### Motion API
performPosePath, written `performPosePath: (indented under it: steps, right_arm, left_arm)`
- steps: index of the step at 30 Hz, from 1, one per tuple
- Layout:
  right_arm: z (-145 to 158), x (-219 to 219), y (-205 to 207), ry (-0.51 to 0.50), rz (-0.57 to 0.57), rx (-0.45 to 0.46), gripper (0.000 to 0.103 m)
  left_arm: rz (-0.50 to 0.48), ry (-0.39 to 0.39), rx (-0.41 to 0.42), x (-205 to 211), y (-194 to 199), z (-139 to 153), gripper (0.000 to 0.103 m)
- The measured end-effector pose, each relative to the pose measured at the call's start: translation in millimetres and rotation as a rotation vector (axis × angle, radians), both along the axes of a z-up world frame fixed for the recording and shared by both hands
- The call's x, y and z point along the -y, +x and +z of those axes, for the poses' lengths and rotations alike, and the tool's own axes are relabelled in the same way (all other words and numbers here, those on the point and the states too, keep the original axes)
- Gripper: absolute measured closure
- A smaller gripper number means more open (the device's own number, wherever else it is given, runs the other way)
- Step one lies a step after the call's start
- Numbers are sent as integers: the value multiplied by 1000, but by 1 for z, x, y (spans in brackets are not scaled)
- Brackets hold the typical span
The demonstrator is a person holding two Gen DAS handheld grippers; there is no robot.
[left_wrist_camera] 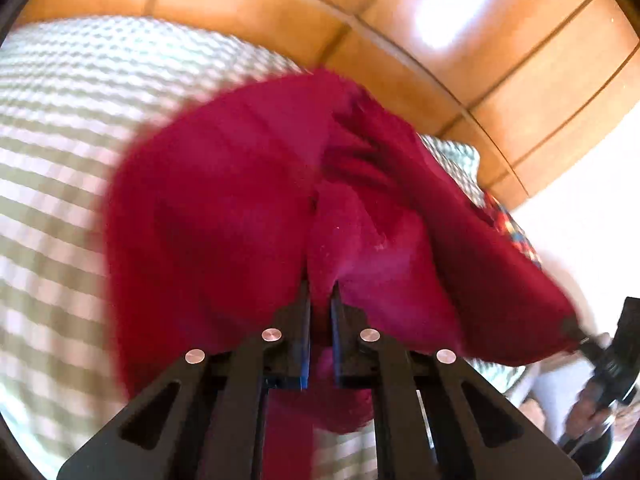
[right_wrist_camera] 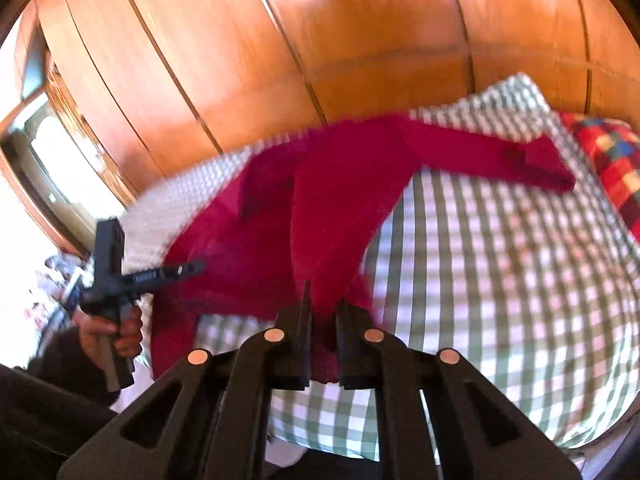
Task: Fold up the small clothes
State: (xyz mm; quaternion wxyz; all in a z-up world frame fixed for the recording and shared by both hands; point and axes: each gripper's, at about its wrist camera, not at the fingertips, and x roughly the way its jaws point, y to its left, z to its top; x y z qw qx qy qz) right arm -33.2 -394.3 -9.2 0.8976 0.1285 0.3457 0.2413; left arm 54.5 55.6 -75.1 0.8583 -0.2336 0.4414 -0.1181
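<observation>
Pinching the red garment [left_wrist_camera: 224, 200] by two edges, both grippers, left [left_wrist_camera: 321, 292] and right [right_wrist_camera: 323, 304], clamped it taut above the checked bedcover [right_wrist_camera: 500, 260] for folding.

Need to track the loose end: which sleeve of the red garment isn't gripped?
The far sleeve, stretched flat over the checked cover toward the multicoloured pillow. Both the left gripper and right gripper pinch the garment's near parts.
</observation>
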Motion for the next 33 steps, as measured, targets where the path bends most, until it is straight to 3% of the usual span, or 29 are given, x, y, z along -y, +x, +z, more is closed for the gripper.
performPosePath:
  steps: [4,7,10,12,13,15,16,17,18,19,20,22,27,33]
  right_arm:
    - [-1,3,-10,18,20,-43,96]
    - [-26,4,-12,-60,-25,-122,96]
    - [-68,24,0,-127,-140,-234,96]
    - [-86,38,5,-158,-199,-291,96]
    - [-88,43,5,-179,-219,-298,96]
    - [-91,48,7,-179,-226,-313,95]
    - [-88,48,7,-193,-221,-307,89]
    - [-86,46,5,-214,-223,-292,73]
    - [-83,45,6,-227,-222,-274,56]
    - [-75,43,5,-240,-234,-254,28]
    - [-67,40,5,-260,-246,-229,26]
    - [-52,31,7,-291,-243,-165,26]
    - [-34,-25,12,-244,-71,-73,19]
    - [-50,-123,22,-222,148,-89,19]
  left_arm:
    - [80,74,14,-62,-26,19,96]
    - [90,23,8,-95,-55,23,96]
    - [-2,-53,-14,-84,-79,12,96]
    - [-80,-75,-79,-59,-85,-6,95]
    - [-77,-70,-98,-54,-87,-12,95]
    - [-54,-68,-106,-55,-92,-19,84]
    - [-34,-60,-106,-58,-97,-19,77]
    - [-17,-53,-101,-62,-104,-18,72]
    - [-14,-54,-96,-66,-114,-17,70]
    - [-24,-48,-95,-68,-123,-16,62]
    - [-41,-34,-92,-65,-127,-15,52]
    - [-83,3,-85,-52,-131,-18,44]
    - [-288,227,-136,-18,-146,-40,44]
    - [-330,237,-140,-3,-149,-57,44]
